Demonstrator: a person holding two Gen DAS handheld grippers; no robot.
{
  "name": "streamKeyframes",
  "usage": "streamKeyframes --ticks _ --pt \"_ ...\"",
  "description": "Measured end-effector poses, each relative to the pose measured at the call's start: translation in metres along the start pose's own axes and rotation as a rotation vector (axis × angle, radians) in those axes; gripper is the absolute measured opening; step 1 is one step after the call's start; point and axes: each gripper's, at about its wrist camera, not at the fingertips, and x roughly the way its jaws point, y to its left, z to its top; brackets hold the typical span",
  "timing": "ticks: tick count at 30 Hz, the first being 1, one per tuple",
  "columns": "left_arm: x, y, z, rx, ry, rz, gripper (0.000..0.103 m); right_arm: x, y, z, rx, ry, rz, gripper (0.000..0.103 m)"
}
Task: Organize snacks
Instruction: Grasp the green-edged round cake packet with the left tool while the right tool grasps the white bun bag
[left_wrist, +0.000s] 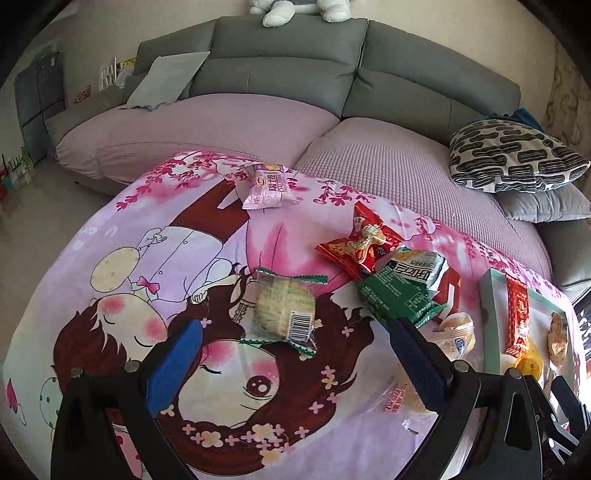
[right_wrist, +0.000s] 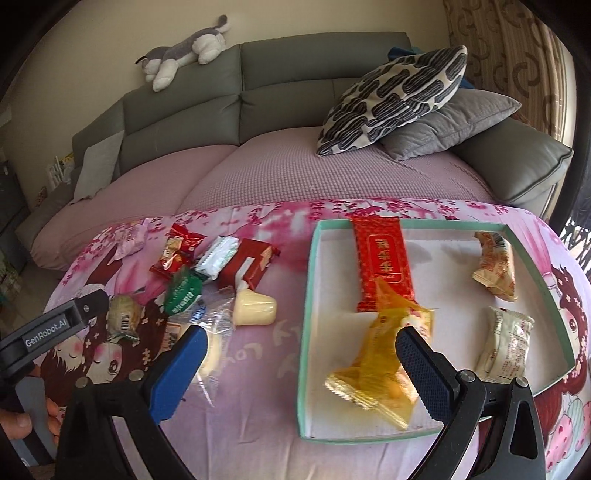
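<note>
The left hand-held gripper (left_wrist: 295, 363) was held with its jaws spread wide and nothing between them, hovering low over the cartoon-printed cloth (left_wrist: 110, 258) covering the desk. Just ahead of its fingertips, a clear-wrapped pastry with green crimped ends (left_wrist: 282, 308) was seen lying on the cloth. Further to the right, a green packet (left_wrist: 397, 295) was found resting partly on a red wrapped snack (left_wrist: 360, 245), and a pale purple packet (left_wrist: 267, 186) lay apart near the far edge of the cloth.

The right hand-held gripper (right_wrist: 299, 367) was likewise held open and empty, positioned over the near-left corner of a shallow tray with a mint-green rim (right_wrist: 308, 295). Its right finger was placed over a translucent yellow packet (right_wrist: 376, 354) lying inside the tray; whether it touched the packet could not be told. A long red packet (right_wrist: 382, 262) lay beyond, its near end overlapped by the yellow one. Two cream-coloured packets were laid along the tray's right side, one farther (right_wrist: 495, 266) and one nearer (right_wrist: 504, 341).

Left of the tray, a pale yellow jelly cup (right_wrist: 255, 306) was seen on its side beside the loose pile of snacks. A grey sofa (right_wrist: 184, 103) stood behind the desk, with a patterned cushion (right_wrist: 391, 99) and a plush toy (right_wrist: 181, 51) upon it.
</note>
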Motion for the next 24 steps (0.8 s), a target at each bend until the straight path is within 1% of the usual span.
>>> streamKeyframes --ticks 4,9,15,19,24 --pt "0.009 0.011 0.005 0.0 0.015 0.014 0.101 0.008 0.029 -0.002 -0.05 0.006 0.027 0.103" --pt "0.03 0.011 0.013 0.03 0.055 0.019 0.101 0.024 0.049 -0.002 -0.078 0.028 0.04 0.103" --pt "0.055 0.009 0.012 0.038 0.101 0.028 0.101 0.042 0.058 -0.005 -0.099 0.07 0.035 0.103" --pt "0.064 0.013 0.012 0.006 0.094 0.039 0.101 0.052 0.062 -0.01 -0.116 0.101 0.025 0.103" --pt "0.075 0.012 0.01 0.014 0.105 0.048 0.101 0.058 0.066 -0.014 -0.124 0.119 0.028 0.103"
